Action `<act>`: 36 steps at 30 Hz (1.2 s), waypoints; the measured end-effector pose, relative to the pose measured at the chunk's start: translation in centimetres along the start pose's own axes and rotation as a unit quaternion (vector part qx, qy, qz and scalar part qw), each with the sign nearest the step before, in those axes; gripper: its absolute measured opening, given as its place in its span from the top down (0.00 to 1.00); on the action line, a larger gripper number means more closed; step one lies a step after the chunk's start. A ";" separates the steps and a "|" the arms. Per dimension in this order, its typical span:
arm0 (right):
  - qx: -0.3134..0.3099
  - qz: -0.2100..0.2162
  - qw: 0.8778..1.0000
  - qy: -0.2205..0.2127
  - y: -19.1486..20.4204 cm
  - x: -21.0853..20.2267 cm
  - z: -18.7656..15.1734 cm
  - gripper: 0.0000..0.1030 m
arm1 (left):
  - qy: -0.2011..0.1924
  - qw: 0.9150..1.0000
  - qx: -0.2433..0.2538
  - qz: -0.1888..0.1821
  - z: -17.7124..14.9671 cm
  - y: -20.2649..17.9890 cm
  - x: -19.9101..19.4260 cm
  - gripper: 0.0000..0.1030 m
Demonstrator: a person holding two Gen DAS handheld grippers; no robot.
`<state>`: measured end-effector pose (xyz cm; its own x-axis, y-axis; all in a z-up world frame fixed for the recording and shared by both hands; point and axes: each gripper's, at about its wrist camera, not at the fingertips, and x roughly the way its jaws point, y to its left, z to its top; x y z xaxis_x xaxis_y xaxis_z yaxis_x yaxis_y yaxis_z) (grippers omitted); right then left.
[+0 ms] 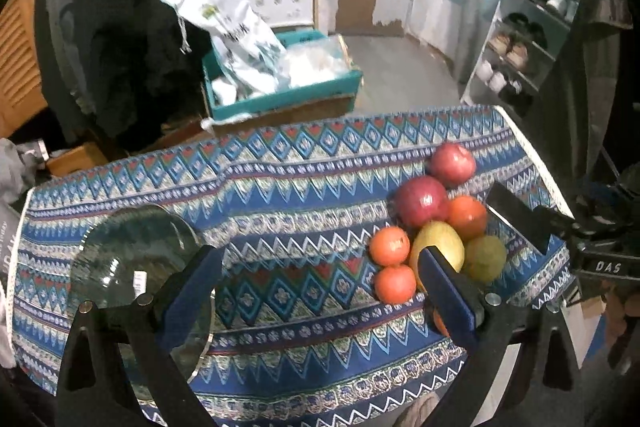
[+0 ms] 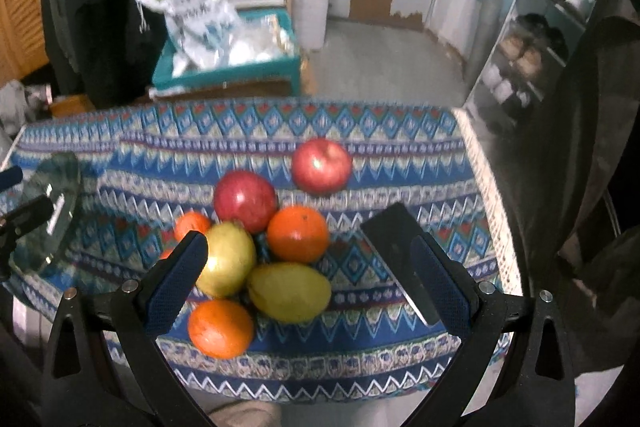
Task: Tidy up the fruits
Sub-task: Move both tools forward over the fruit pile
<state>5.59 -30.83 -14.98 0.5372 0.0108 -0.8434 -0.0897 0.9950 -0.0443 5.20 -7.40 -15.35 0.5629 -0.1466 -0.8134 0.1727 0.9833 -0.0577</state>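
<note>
Left gripper (image 1: 320,281) fingers wide apart, empty, over patterned bench (image 1: 280,187); glass plate (image 1: 132,255) at 9 o'clock. Right gripper (image 2: 310,267) likewise spread, empty, above fruit pile (image 2: 264,247).

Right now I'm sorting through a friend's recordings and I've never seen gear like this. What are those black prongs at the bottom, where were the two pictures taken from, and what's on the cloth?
No robot here: a person holds a two-finger gripper in each hand, each carrying a fisheye camera looking along its fingers. One picture comes from the left gripper, the other from the right gripper. Both stand open and hold nothing. On the patterned tablecloth lies a cluster of fruit: two red apples, several oranges, and yellow-green fruits. A glass plate sits empty at the left, and a flat black object, which I can't identify, lies on the right.
</note>
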 end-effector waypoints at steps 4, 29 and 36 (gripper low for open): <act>-0.009 0.000 0.999 0.032 0.2 2.0 -1.0 0.03 | 0.027 1.000 0.001 -0.005 -0.6 -0.5 2.1 0.03; -0.044 0.035 0.985 0.161 0.6 11.6 -4.3 0.03 | 0.115 0.993 0.015 -0.030 -3.0 -2.8 9.7 0.03; -0.033 0.076 0.982 0.167 0.6 13.4 -4.4 0.19 | 0.125 0.991 0.030 -0.037 -3.4 -3.8 11.1 0.03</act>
<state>8.98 -30.53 -28.65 0.2094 0.1154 -0.9710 -0.2084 0.9755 0.0710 7.99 -12.41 -26.11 0.3305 -0.1796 -0.9266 0.2588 0.9614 -0.0941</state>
